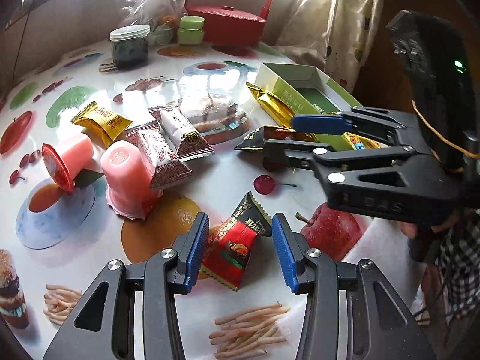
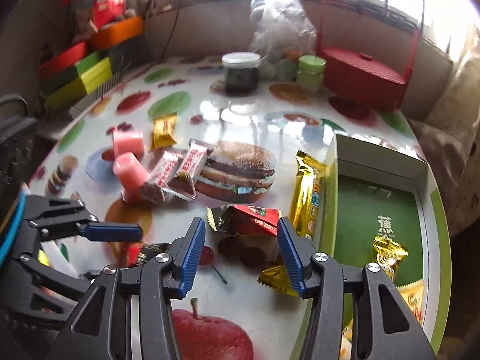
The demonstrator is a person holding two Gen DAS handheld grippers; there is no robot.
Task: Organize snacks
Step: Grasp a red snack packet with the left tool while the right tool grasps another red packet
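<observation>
My left gripper (image 1: 240, 252) is open, its fingers on either side of a red and black snack packet (image 1: 237, 243) lying on the table. My right gripper (image 2: 241, 255) is open above the table, just short of another red and black packet (image 2: 252, 220); it also shows in the left wrist view (image 1: 280, 133). An open green box (image 2: 378, 225) on the right holds several gold wrapped candies (image 2: 390, 255). A long gold bar (image 2: 307, 189) lies against the box's left wall. Two pink jelly cups (image 1: 126, 177), red-white wafer packets (image 1: 171, 147) and a yellow packet (image 1: 102, 121) lie left of centre.
A dark jar with a white lid (image 2: 241, 72), a green jar (image 2: 310, 70), a plastic bag (image 2: 279, 21) and a red lidded basket (image 2: 363, 72) stand at the table's far side. Stacked coloured boxes (image 2: 81, 72) sit off the table at far left. The tablecloth (image 1: 228, 192) has printed food pictures.
</observation>
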